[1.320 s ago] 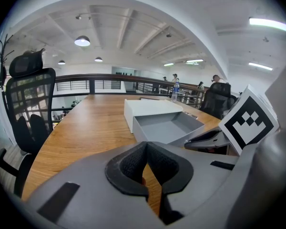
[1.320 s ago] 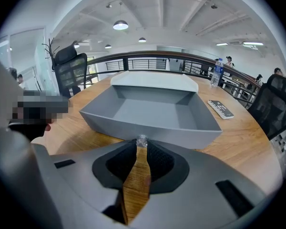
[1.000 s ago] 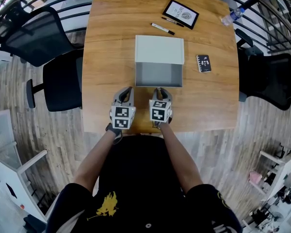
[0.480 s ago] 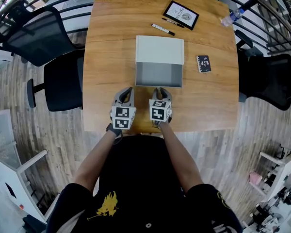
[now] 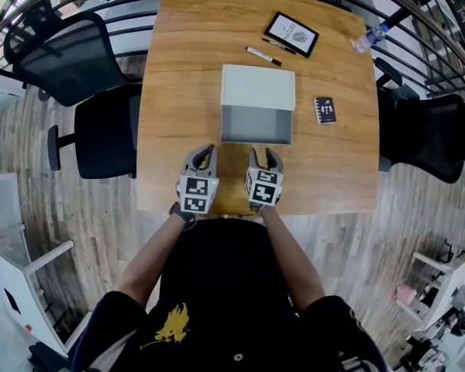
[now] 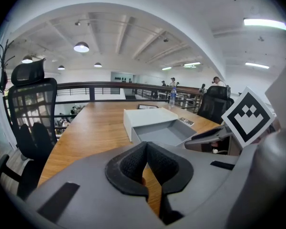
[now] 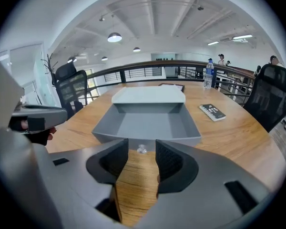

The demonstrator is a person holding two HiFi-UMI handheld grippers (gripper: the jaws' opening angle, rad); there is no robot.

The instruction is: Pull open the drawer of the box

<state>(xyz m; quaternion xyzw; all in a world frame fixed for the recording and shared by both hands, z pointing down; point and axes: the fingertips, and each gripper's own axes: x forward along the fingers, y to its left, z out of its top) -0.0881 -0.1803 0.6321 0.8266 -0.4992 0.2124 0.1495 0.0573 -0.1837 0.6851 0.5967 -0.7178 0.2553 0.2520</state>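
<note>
A white box sits mid-table with its grey drawer pulled out toward me; the drawer looks empty. A small clear knob sticks out of the drawer's front wall. My right gripper is just in front of that wall. Its jaws have just been opening and now stand apart, the knob ahead of the gap and untouched by the pads. My left gripper hovers left of the drawer front, shut with nothing in it, and its pads meet at the tip.
Behind the box lie a black pen and a framed card. A small black notebook lies right of the box, a water bottle at the far right edge. Office chairs flank the wooden table.
The right gripper's jaws have parted and it has drawn back a little from the drawer front. Both grippers have shifted slightly toward me. The drawer stays pulled out as before.
</note>
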